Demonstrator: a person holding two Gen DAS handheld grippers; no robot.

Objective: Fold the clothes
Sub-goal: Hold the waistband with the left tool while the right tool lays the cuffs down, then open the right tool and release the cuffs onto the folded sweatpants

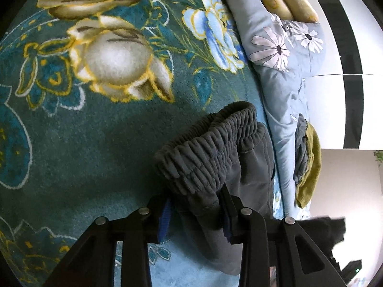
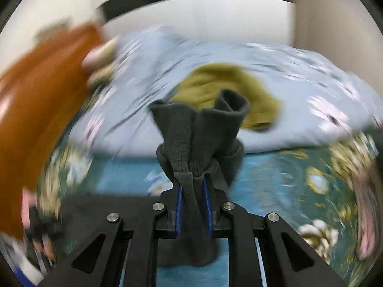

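The left gripper (image 1: pixel 195 211) had its jaws clamped on the dark grey garment with a gathered elastic waistband (image 1: pixel 215 148), the ruched band bunching up just past the blue-lined fingers (image 1: pixel 165 217) and the rest of the cloth hanging down between them. Its camera was the sharp one: below the garment lay the teal plush blanket patterned with big cream and blue flowers (image 1: pixel 100 110), and along its far edge ran a pale blue quilt printed with white daisies (image 1: pixel 275 76). On that quilt sat an olive-green cloth (image 1: pixel 310 167) with a bit of grey fabric tucked against it, and at the quilt's end two rolled floral pillows (image 1: pixel 284 2) lay side by side.

The right gripper (image 2: pixel 193 191) was likewise closed tight on the same dark grey fabric (image 2: pixel 196 129), here a ribbed fold squeezed thin between the blue pads (image 2: pixel 178 205) and flaring out above them. That view was smeared with blur, yet it showed what the other did not: an orange-brown wooden surface (image 2: pixel 43 91) at the left, and the olive-green cloth (image 2: pixel 215 88) straight ahead behind the held fabric, lying on the pale quilt (image 2: pixel 299 91). The flowered blanket (image 2: pixel 275 186) showed beneath.
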